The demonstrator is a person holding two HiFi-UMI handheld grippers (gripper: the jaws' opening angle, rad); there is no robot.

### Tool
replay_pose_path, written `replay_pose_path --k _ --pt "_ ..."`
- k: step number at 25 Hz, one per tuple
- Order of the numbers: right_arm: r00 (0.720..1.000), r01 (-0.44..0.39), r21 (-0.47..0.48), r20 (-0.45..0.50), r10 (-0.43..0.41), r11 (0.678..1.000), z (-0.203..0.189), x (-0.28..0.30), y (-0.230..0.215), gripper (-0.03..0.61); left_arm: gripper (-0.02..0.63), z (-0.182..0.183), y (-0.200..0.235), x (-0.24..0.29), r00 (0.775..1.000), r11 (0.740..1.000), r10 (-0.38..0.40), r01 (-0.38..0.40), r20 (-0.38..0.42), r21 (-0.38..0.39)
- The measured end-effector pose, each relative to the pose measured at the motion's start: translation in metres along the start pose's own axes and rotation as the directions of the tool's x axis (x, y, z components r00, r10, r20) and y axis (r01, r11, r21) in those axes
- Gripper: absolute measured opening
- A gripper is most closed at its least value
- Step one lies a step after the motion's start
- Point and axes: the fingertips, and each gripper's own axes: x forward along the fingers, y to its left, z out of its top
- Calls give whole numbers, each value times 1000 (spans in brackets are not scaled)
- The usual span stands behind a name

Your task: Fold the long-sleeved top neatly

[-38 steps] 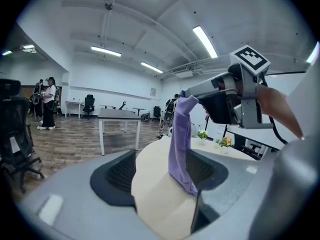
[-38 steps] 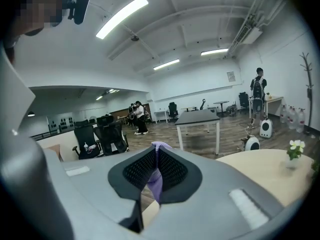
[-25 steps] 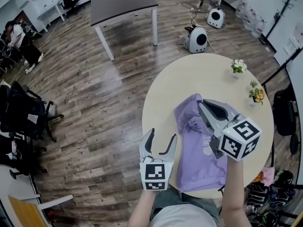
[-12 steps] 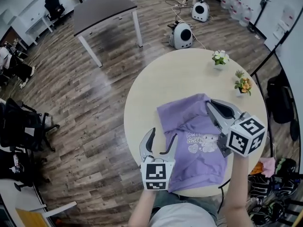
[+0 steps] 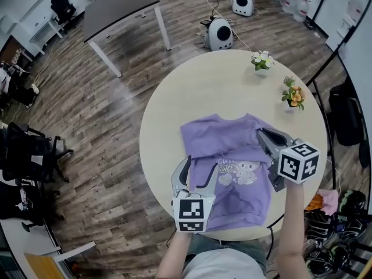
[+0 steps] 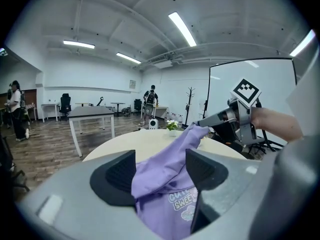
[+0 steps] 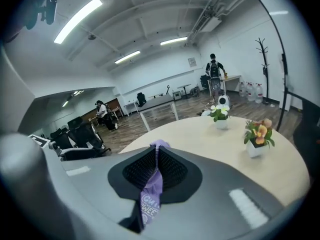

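Ok so what's on the round table: one purple top, lying mostly flat with the printed front facing up, neck end toward the far side and hem down by the near edge. It sits on the near half of the table. There are two grippers. The right gripper has its jaws nearly together and is pinching a thin fold of the top at its right edge. In the right gripper view you can see one strip of purple cloth squeezed between the two ribbed pads, and in the left gripper view the cloth rises to a peak at that gripper's tip, so that bit is off the table. The left gripper is at the top's left side with its jaws wide apart. In its own view purple cloth shows in the gap between them, but the pads aren't clamped on it. Two small flower pots are on the far right of the table, one with white flowers and one with orange, both well apart from the top. Off the table there's one dark desk and two white pods on the wood floor.
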Motion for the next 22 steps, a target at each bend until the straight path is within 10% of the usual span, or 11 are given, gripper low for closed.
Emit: replay_pose_path --k 11,22 --pt "987 1 162 -161 25 987 -86 13 -80 46 410 -28 -35 19 996 999 38 -39 -78 -2" --pt "948 80 117 -315 -40 990 -161 19 -136 54 410 -57 -46 10 981 988 150 -153 -124 -19"
